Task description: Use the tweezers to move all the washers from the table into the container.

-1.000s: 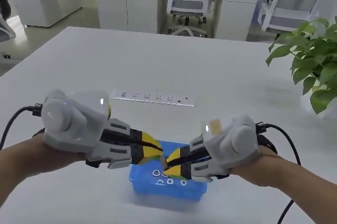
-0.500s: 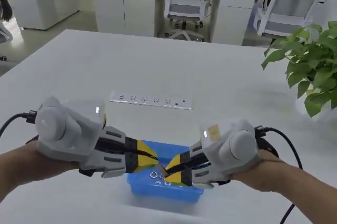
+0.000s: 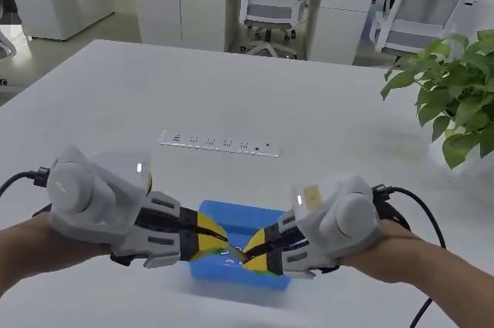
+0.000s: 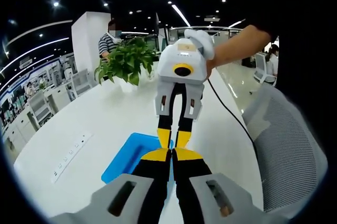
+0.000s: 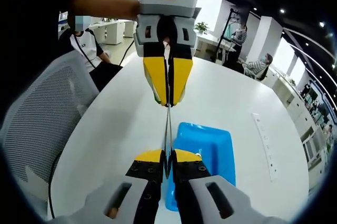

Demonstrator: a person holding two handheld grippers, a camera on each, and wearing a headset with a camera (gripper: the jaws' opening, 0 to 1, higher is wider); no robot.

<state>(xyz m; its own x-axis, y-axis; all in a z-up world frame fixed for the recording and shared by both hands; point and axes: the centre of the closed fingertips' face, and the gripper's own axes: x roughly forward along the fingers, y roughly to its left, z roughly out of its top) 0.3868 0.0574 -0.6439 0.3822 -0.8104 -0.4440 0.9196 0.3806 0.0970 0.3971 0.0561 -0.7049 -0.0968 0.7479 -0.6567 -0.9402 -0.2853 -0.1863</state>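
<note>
A thin metal pair of tweezers [image 5: 168, 129] spans between my two grippers, one end in each. The right gripper [image 5: 167, 156] is shut on one end and the left gripper [image 5: 168, 100] is shut on the other. In the head view the left gripper [image 3: 220, 241] and right gripper [image 3: 248, 255] meet tip to tip over the blue container [image 3: 231, 216]. The grippers cover most of the container's inside; one washer [image 3: 226, 251] glints between the tips. In the left gripper view my left gripper [image 4: 172, 154] almost touches the right gripper [image 4: 175, 138] above the container [image 4: 129, 156].
A white power strip [image 3: 220, 144] lies on the white table beyond the container. A green plant [image 3: 455, 104] stands at the right edge. Office chairs [image 3: 266, 4] and desks stand past the table's far side. Black cables trail from both grippers.
Both grippers have sunk a little and closed in over the container, tips nearer together. The several washers seen inside it earlier are now mostly covered. The head camera has shifted slightly.
</note>
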